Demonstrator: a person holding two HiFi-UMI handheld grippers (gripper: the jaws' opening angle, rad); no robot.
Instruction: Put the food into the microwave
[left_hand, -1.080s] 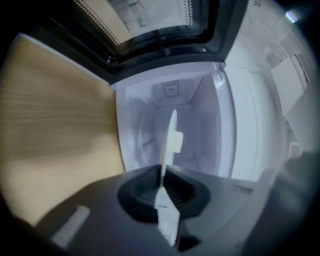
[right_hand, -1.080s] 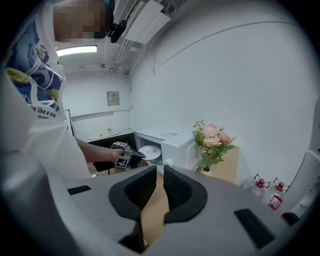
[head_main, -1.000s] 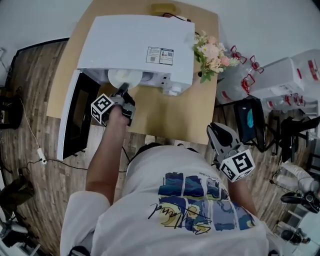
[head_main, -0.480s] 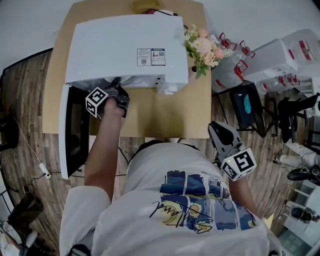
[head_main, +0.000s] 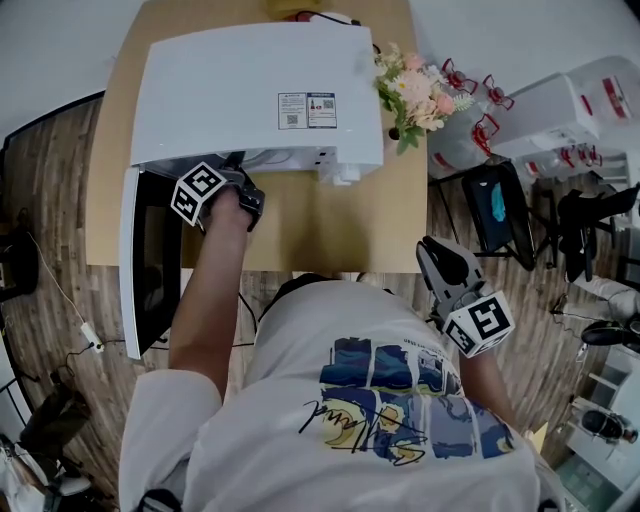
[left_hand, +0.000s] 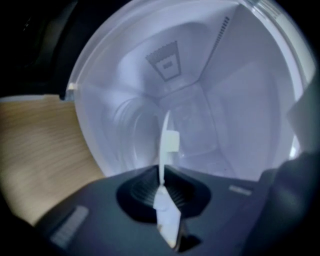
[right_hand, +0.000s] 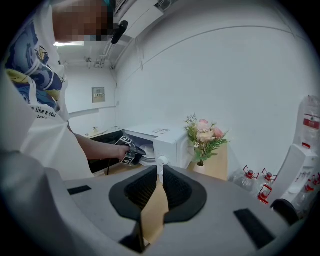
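A white microwave (head_main: 260, 90) stands on the wooden table (head_main: 330, 220) with its door (head_main: 150, 260) swung open to the left. My left gripper (head_main: 238, 172) reaches into the cavity mouth, its tips hidden under the microwave's top edge. In the left gripper view, the thin white rim of a dish (left_hand: 165, 145) stands between the jaws of that gripper (left_hand: 164, 187), with the pale cavity behind it. The jaws are opening, and the rim is still pinched between the pads. My right gripper (head_main: 455, 275) hangs by the person's right side, shut and empty (right_hand: 160, 175).
A vase of pink flowers (head_main: 420, 95) stands on the table right of the microwave. Clear bottles with red handles (head_main: 480, 95) and white containers sit on the floor to the right. Cables trail on the floor at the left.
The left gripper has carried the white dish forward into the microwave cavity, and the dish no longer shows in the head view. The right gripper has stayed where it was.
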